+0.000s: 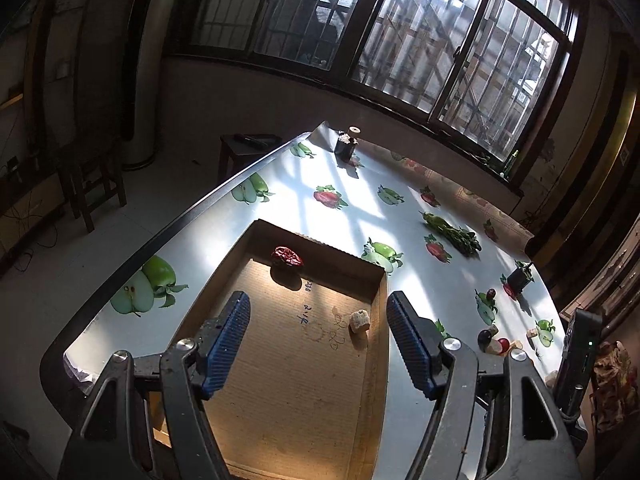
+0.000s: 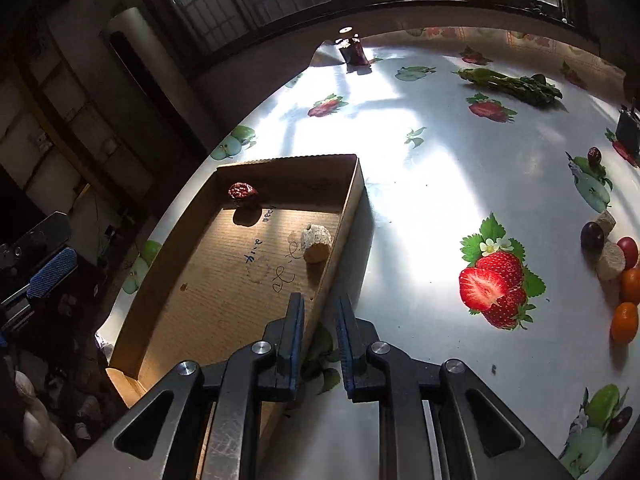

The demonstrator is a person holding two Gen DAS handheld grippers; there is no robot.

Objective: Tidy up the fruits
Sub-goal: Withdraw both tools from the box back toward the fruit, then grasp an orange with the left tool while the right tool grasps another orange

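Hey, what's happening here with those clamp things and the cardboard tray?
A person is sorting fruit with two handheld grippers. The cardboard tray already holds a wrinkled red date and a pale cork-like chunk. The left gripper hovers open above the tray, holding nothing. The right gripper is nearly closed, its fingers either side of the tray's near wall; whether it grips is unclear. More pieces wait on the table: small oranges, dark plums and more chunks.

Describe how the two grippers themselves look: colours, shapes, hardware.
Left gripper: black angular linkage arms with triangular cut-outs, round silver pivot bolts, and two fingers faced with blue ribbed pads. Right gripper: the same black frame, silver bolts and blue-edged fingers, its metal scuffed. No cables, markings or sleeves show.
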